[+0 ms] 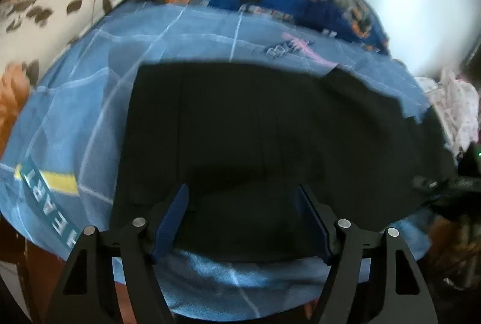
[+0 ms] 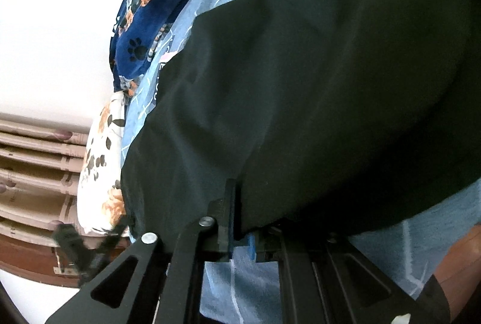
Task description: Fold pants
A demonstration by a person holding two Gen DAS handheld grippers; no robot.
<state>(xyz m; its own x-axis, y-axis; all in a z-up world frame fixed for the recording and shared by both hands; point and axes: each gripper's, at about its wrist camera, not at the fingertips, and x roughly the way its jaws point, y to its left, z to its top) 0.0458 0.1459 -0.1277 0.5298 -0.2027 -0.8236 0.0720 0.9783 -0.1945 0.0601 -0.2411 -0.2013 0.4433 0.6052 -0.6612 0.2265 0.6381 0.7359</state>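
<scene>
One pair of black pants [image 1: 255, 125] lies on the bed [image 1: 75, 119]; left gripper [image 1: 242, 221] gapes wide, right gripper [image 2: 240, 218] pinches its near hem.

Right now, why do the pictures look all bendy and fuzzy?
Left wrist view: the fisheye lens curves the blue bedsheet; the black pants are nearly featureless; the back wall is glaring white. Right wrist view: the pants fill the frame, soft and dark; the wall is washed out.
</scene>
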